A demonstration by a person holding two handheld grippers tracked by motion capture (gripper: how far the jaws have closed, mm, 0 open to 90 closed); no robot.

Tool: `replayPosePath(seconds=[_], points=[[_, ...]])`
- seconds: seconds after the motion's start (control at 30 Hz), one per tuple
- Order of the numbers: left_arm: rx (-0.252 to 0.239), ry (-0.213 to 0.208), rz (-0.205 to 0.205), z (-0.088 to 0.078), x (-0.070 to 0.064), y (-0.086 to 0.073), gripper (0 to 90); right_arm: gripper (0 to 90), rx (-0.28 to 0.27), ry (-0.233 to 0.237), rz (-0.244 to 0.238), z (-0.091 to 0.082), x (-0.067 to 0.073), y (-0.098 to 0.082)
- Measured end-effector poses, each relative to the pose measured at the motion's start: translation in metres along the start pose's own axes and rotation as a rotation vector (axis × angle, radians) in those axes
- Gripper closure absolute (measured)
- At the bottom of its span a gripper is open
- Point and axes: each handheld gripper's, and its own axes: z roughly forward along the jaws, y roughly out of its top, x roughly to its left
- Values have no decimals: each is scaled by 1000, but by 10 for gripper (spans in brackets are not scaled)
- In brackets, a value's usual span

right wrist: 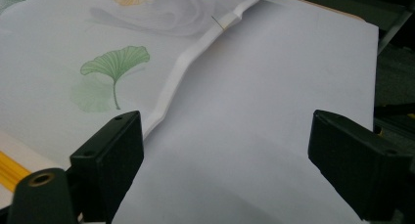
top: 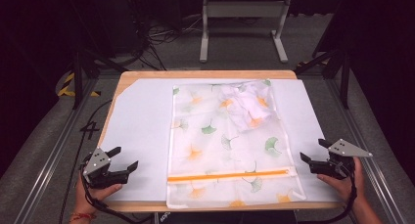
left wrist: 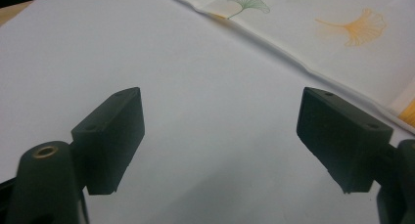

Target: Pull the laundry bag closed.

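Left gripper [top: 126, 159] sits low at the near left corner of the table, jaws spread wide with nothing between them, just bare white sheet [top: 137, 131] beneath. In the left gripper view the two black pads [left wrist: 115, 136] stand well apart over that white surface, and the hem of the mesh bag [left wrist: 313, 33] runs diagonally across the upper right, near but not touching.

Over on the other side, the right gripper [top: 313, 151] hovers at the near right edge, grey three-cornered plate on top, jaws also parted and holding nothing. From the right gripper view, its left pad [right wrist: 110, 160] sits just beside the bag's rippled edge [right wrist: 181, 72], while the other pad is out over plain white sheet.

Now the bag itself: a white, see-through laundry bag [top: 220, 145] printed with green and orange ginkgo leaves, lying flat in the middle of the table between the two grippers. An orange zipper [top: 227, 175] runs across it near the person's end, and it looks closed along its length. Inside, bunched up in the far right corner, there's a crumpled white garment [top: 247, 104] showing through the mesh.

The wooden table [top: 147, 75] peeks out around the sheet at the far edge.
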Motion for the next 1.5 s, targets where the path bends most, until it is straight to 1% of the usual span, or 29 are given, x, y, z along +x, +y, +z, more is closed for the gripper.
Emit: replayPosePath(seconds=[0.13, 0.2, 0.23, 0.27, 0.33, 0.4, 0.57, 0.7, 0.83, 1.07, 1.23, 1.37, 1.5], points=[[5, -2, -2, 0, -5, 0, 157, 136, -5, -12, 5, -3, -2, -3], [0, -6, -7, -2, -6, -1, 144, 133, -17, -11, 22, -4, -3, -3], [-6, -7, -15, -2, -6, -1, 139, 131, -19, -10, 26, -4, -3, -3], [-11, -8, -21, -3, -7, -1, 134, 130, -19, -12, 26, -3, -3, -3], [-13, -7, -17, -4, -7, -1, 132, 129, -9, -16, 14, -2, -1, -4], [-13, -13, -22, -4, -7, -1, 129, 127, -11, -17, 9, -3, 0, -3], [-3, -10, -15, -2, -7, -2, 125, 126, -25, -15, 9, -4, 2, -2], [-1, -10, -15, -2, -7, -2, 125, 126, -8, -23, 3, -2, 4, -2], [6, -8, -12, -1, -7, -2, 126, 126, -7, -25, -4, -2, 4, -3], [16, -11, -3, 1, -8, -2, 125, 129, -2, -35, 1, -2, 2, -4], [19, -8, 2, 1, -8, -3, 125, 128, -11, -33, 5, -2, 2, -3], [19, -7, 0, 1, -8, -3, 126, 126, -4, -28, 6, -2, 3, -3], [26, -7, 1, 2, -8, -2, 126, 125, 5, -34, 8, -1, 3, -4]])
